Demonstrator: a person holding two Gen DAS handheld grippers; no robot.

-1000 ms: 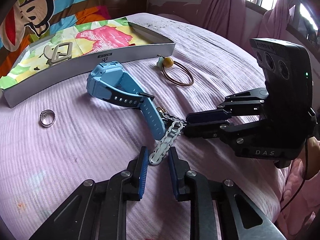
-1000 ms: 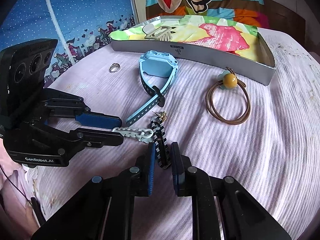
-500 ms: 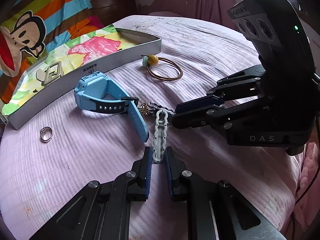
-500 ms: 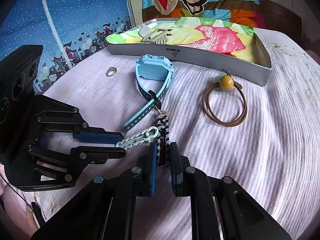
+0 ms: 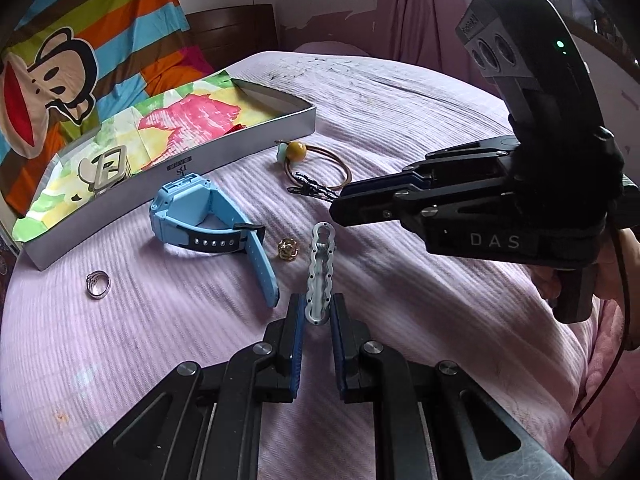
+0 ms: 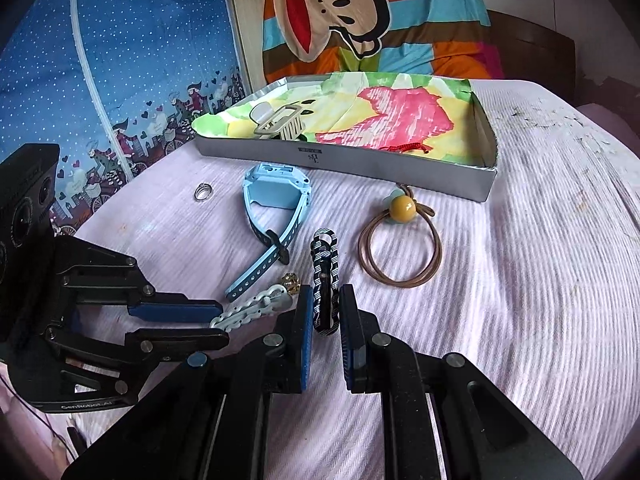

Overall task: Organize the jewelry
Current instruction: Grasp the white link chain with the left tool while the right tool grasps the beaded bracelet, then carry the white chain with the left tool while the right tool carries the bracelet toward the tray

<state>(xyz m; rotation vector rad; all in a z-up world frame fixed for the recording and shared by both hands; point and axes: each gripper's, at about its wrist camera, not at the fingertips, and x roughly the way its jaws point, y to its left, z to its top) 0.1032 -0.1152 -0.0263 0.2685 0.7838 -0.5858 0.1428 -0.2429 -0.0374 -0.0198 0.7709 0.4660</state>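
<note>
Left wrist view: the left gripper (image 5: pixel 317 316) is clenched on one end of a white wavy hair clip (image 5: pixel 320 272), lifted above the lilac bedspread (image 5: pixel 400 120). A gold charm (image 5: pixel 288 249) lies beside the blue smartwatch (image 5: pixel 208 216); a silver ring (image 5: pixel 98 284) lies apart.

Right wrist view: the right gripper (image 6: pixel 325 322) grasps a black-and-white striped hair clip (image 6: pixel 326 280). The brown hair tie (image 6: pixel 400 252) lies near the open tray (image 6: pixel 360 164), which holds a grey claw clip (image 6: pixel 280 120).

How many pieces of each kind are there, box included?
Hair clips: 3 – white, striped, grey claw
Watch: 1
Ring: 1
Gold charm: 1
Beaded hair tie: 1
Total: 7
</note>
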